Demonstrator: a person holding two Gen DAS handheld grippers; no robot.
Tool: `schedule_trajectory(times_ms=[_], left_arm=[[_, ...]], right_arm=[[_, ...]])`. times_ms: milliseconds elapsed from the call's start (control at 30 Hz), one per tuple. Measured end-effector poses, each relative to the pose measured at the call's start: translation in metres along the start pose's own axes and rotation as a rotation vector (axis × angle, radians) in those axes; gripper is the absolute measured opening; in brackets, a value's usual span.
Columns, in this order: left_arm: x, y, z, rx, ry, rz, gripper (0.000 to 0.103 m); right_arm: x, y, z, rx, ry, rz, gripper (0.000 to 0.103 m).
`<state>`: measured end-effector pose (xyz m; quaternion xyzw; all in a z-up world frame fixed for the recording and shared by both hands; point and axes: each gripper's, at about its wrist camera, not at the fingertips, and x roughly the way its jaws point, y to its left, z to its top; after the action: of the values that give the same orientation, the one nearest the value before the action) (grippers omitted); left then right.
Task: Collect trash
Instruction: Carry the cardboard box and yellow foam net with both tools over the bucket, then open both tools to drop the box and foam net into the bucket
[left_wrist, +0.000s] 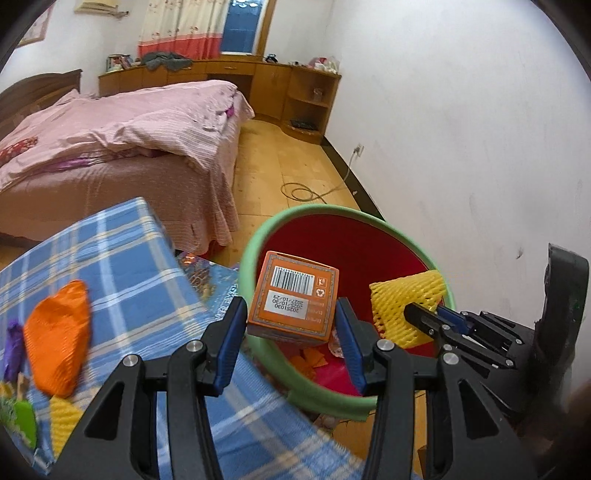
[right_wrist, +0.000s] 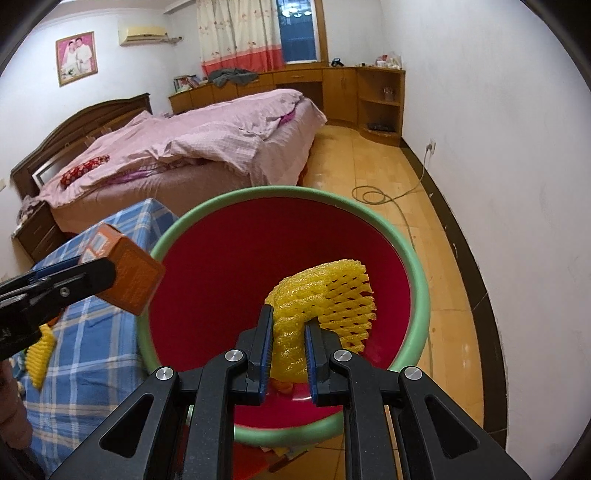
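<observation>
My left gripper (left_wrist: 291, 314) is shut on an orange carton (left_wrist: 293, 297) with a barcode and holds it over the near left rim of a red bin with a green rim (left_wrist: 255, 236). My right gripper (right_wrist: 290, 321) is shut on a yellow foam fruit net (right_wrist: 325, 299) and holds it above the bin's inside (right_wrist: 236, 258). The right gripper and its net also show in the left wrist view (left_wrist: 402, 306). The carton in the left gripper shows at the left of the right wrist view (right_wrist: 129, 273). Orange scraps (left_wrist: 310, 360) lie at the bin's bottom.
A table with a blue checked cloth (left_wrist: 122, 251) stands left of the bin. On it lie an orange wrapper (left_wrist: 59, 336), another yellow foam net (left_wrist: 64, 415), a purple item (left_wrist: 13, 343) and a green item (left_wrist: 26, 421). A pink bed (left_wrist: 122, 147), a floor cable (left_wrist: 306, 192) and a white wall (left_wrist: 461, 147) lie beyond.
</observation>
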<state>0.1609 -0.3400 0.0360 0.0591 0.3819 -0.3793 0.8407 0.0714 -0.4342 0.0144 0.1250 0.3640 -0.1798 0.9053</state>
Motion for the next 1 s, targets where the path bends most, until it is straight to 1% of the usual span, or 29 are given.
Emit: schedule_trajectory(times_ms=[100, 267, 367, 400, 433, 500, 567, 667, 767, 867, 1000], left_arm=[[0.015, -0.002, 0.003, 0.005, 0.019, -0.011, 0.049], [0.025, -0.004, 0.007, 0.028, 0.011, -0.013, 0.049], [0.028, -0.003, 0.009, 0.021, 0.016, -0.026, 0.05], [0.029, -0.002, 0.009, 0.017, 0.016, -0.028, 0.054], [0.028, -0.001, 0.009, 0.011, 0.014, -0.032, 0.055], [0.028, 0.001, 0.009, 0.003, 0.008, -0.033, 0.055], [0.025, 0.002, 0.009, -0.002, 0.004, -0.029, 0.055], [0.017, 0.003, 0.009, -0.004, -0.003, -0.025, 0.055], [0.008, 0.003, 0.007, -0.005, -0.013, -0.019, 0.055], [-0.004, 0.005, 0.003, -0.017, -0.02, -0.022, 0.055], [-0.019, 0.009, -0.003, -0.022, -0.027, -0.006, 0.055]], right_arm=[[0.005, -0.004, -0.002, 0.012, 0.01, 0.008, 0.017], [0.01, -0.01, -0.005, 0.022, 0.021, 0.033, 0.018], [0.012, -0.013, -0.005, 0.039, 0.023, 0.047, 0.022], [0.012, -0.015, -0.004, 0.046, 0.024, 0.056, 0.027], [0.012, -0.018, -0.004, 0.053, 0.023, 0.06, 0.029], [0.012, -0.019, -0.004, 0.061, 0.021, 0.072, 0.03], [0.009, -0.019, -0.005, 0.065, 0.015, 0.08, 0.031], [0.004, -0.018, -0.006, 0.074, 0.004, 0.097, 0.038], [-0.002, -0.015, -0.006, 0.078, -0.007, 0.107, 0.039], [-0.008, -0.012, -0.007, 0.083, -0.016, 0.113, 0.044], [-0.017, -0.006, -0.009, 0.095, -0.024, 0.128, 0.045]])
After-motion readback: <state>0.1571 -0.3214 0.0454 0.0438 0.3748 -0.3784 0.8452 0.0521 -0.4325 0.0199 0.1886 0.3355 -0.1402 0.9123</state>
